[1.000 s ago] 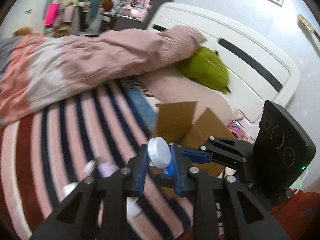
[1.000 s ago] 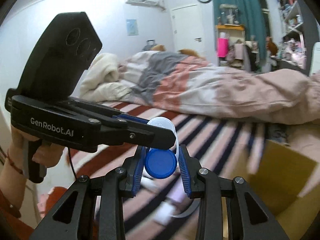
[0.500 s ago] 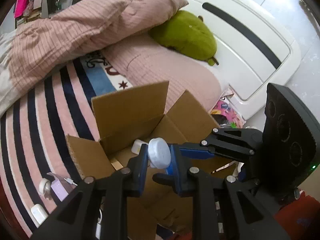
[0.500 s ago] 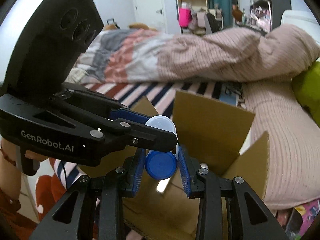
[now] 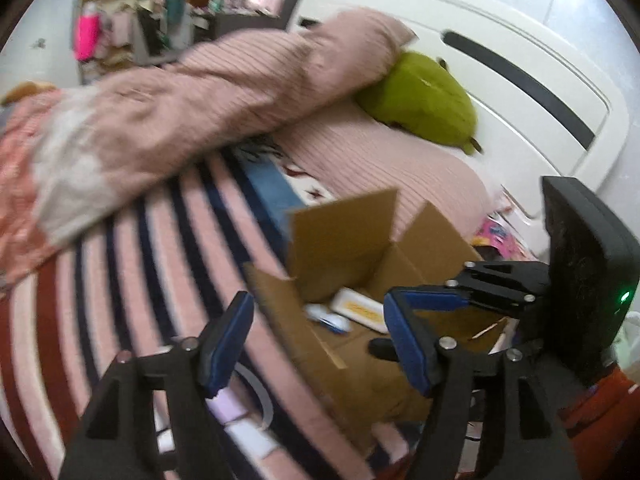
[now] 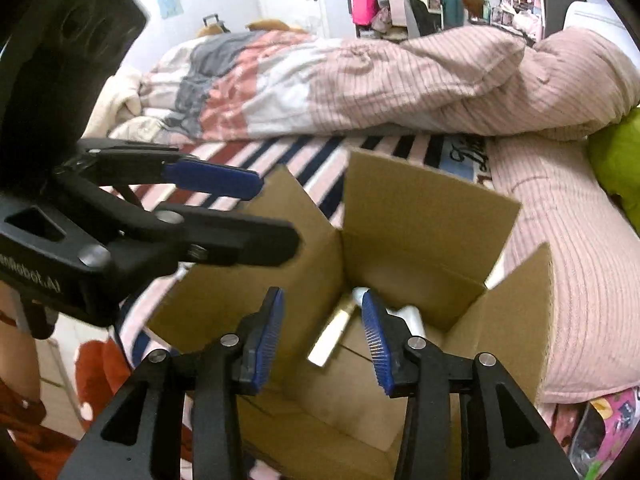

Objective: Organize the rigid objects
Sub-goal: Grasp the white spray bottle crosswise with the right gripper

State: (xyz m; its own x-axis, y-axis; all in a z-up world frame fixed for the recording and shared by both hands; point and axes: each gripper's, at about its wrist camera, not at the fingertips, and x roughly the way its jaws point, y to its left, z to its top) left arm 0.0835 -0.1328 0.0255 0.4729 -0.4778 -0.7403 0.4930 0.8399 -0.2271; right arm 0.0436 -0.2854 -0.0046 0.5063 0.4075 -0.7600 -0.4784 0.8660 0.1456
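Note:
An open cardboard box (image 5: pixel 340 240) (image 6: pixel 432 216) stands on the striped bed cover. Inside lie a white and yellow flat item (image 5: pixel 358 309), a small white and blue bottle (image 5: pixel 330 319), and in the right wrist view a blurred pale tube (image 6: pixel 332 332) and a white piece (image 6: pixel 412 316). My left gripper (image 5: pixel 316 344) is open and empty above the box's near edge. My right gripper (image 6: pixel 322 334) is open and empty over the box opening. Each gripper shows in the other's view, the right one (image 5: pixel 424 304) and the left one (image 6: pixel 240 208).
A pink striped duvet (image 5: pixel 200 92) lies across the bed. A green plush (image 5: pixel 424 100) rests by the white headboard (image 5: pixel 520 60). Small white and lilac items (image 5: pixel 236 416) lie on the cover left of the box. A colourful toy pack (image 6: pixel 600 428) lies right of the box.
Both grippers were shut on small capped bottles above the box. Both have opened and the bottles are gone from the jaws; a white and blue bottle now lies in the box.

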